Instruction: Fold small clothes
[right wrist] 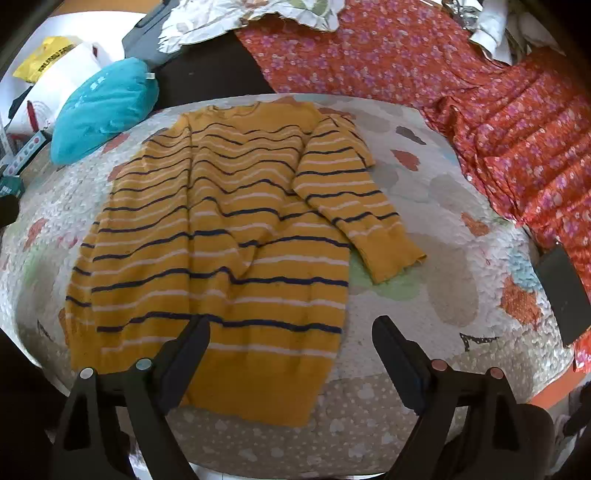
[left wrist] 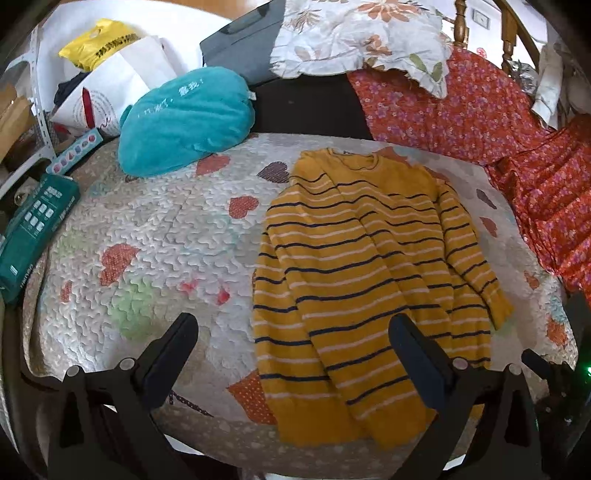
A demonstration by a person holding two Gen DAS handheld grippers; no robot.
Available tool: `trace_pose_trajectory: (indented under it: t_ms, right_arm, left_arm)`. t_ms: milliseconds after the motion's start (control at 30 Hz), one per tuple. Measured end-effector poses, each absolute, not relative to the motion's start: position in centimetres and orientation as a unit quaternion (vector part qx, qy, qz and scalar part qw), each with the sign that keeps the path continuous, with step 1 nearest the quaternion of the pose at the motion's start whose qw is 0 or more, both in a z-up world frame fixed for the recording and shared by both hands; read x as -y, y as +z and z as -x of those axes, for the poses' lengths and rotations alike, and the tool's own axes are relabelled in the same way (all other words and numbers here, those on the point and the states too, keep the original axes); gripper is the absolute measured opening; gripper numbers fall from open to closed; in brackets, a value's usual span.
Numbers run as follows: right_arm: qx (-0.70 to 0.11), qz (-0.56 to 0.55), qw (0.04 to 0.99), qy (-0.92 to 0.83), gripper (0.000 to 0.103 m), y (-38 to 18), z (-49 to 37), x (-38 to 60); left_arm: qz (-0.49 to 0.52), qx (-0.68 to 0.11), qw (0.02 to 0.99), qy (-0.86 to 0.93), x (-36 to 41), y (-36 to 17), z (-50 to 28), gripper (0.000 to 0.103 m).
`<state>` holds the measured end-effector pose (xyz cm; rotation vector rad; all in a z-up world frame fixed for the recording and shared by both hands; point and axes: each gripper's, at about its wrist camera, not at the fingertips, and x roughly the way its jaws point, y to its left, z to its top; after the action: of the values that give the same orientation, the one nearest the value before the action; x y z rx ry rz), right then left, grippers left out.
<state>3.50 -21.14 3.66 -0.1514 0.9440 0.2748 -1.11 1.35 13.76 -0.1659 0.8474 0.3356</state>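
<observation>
A small mustard-yellow sweater [left wrist: 354, 280] with navy and white stripes lies flat on a quilted pad [left wrist: 155, 236], collar away from me. Its left sleeve is folded over the body; the right sleeve [right wrist: 354, 199] lies out beside the body. My left gripper [left wrist: 295, 328] hovers open above the sweater's lower left edge, holding nothing. In the right wrist view the sweater [right wrist: 221, 236] fills the centre. My right gripper [right wrist: 291, 332] hangs open over the hem's right corner, empty.
A teal cushion [left wrist: 184, 118] rests at the pad's far left corner. Red floral fabric [left wrist: 480, 122] is piled along the right side, with a floral pillow [left wrist: 362, 33] behind. A green pack [left wrist: 33, 229] and bags lie at the left. A dark flat object [right wrist: 561, 291] sits at the right edge.
</observation>
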Motion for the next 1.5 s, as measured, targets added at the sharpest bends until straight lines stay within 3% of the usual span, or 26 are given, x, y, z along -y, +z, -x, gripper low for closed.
trace_pose_trajectory:
  t_ms: [700,1500]
  right_arm:
    - [-0.462,0.133,0.865,0.146,0.091,2.6,-6.5,15.1]
    - [-0.469,0.09,0.863,0.167,0.091,2.5,-7.1,15.7]
  left_arm:
    - [0.123,-0.438,0.877,0.155,-8.1,8.0,-2.3,0.103]
    - [0.147,-0.457,0.86,0.172,-10.5,7.6,-4.0,0.103]
